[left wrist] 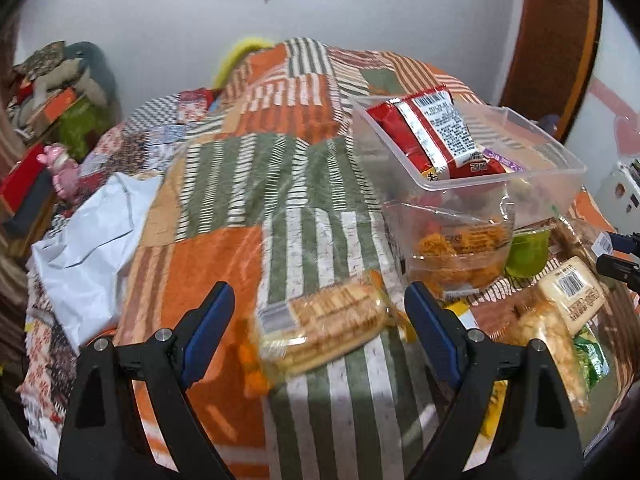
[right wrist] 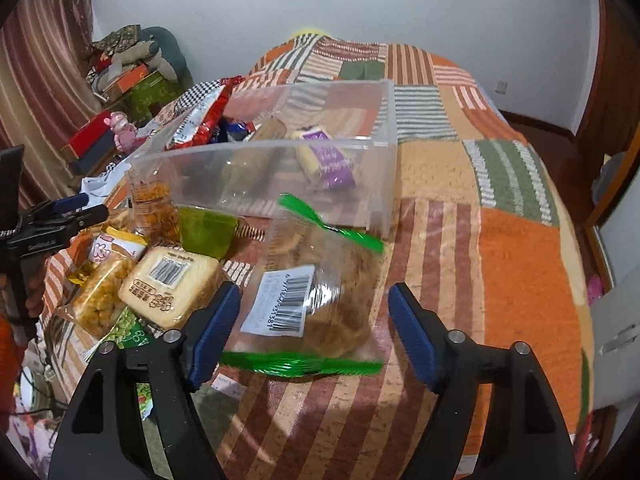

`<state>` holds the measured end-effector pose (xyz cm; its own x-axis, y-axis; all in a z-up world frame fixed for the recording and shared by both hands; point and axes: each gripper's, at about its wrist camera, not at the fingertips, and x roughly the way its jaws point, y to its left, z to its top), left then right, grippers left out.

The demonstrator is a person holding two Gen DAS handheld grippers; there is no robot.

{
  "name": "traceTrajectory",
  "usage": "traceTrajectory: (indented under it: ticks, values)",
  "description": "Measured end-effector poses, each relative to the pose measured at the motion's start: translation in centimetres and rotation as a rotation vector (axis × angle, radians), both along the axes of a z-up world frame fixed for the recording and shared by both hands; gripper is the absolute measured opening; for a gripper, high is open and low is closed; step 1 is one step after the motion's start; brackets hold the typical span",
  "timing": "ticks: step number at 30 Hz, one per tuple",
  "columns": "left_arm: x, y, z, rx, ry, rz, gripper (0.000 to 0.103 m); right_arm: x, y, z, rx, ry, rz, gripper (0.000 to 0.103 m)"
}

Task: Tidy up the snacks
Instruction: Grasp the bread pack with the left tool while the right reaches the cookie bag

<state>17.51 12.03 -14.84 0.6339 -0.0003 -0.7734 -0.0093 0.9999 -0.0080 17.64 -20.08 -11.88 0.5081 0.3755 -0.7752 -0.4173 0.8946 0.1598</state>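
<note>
On the patchwork quilt, a clear pack of crackers [left wrist: 328, 328] lies between the fingers of my left gripper [left wrist: 319, 296], which is open and not touching it. My right gripper [right wrist: 314, 294] is open around a clear bag of brown snacks with green strips and a barcode label [right wrist: 320, 296]; its pads stand apart from the bag. Just beyond is a clear plastic bin [left wrist: 500, 184] [right wrist: 260, 148] holding a red packet [left wrist: 420, 136] and a purple packet [right wrist: 332, 160].
Beside the bin lie a clear cup of orange snacks [left wrist: 456, 248], a green cup [left wrist: 526, 256], a cream bread pack [right wrist: 172, 284] and a yellow puffed-snack pack [right wrist: 100, 300]. A white plastic bag [left wrist: 92, 236] lies at the left. Boxes and clutter are piled beyond the bed's left edge.
</note>
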Motion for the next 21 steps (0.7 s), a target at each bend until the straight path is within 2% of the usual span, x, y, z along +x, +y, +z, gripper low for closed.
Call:
traceTrajectory:
  ticks: [4,8,15,17,21]
  values:
    - [2.2,-0.1,-1.5,0.000,0.048,-0.028,0.088,0.1,0.1,-0.4,0.003,0.020,-0.003,0.077]
    - [3.1,-0.1,-2.5,-0.053,0.085,-0.054,0.088,0.2,0.5,-0.3,-0.004,0.020,0.004,0.078]
    - [1.1,-0.2,-2.4,-0.098,0.091,-0.073,0.087,0.4,0.9,-0.3,-0.023,0.013,0.017,0.078]
    - [0.2,-0.4,-2.1,-0.093,0.097,-0.085,0.081,0.4,1.0,-0.2,-0.019,0.015,0.016,0.078]
    - [-1.2,-1.0,-1.5,-0.108,0.123,-0.105,0.076,0.4,0.9,0.0,-0.007,0.021,0.014,0.078]
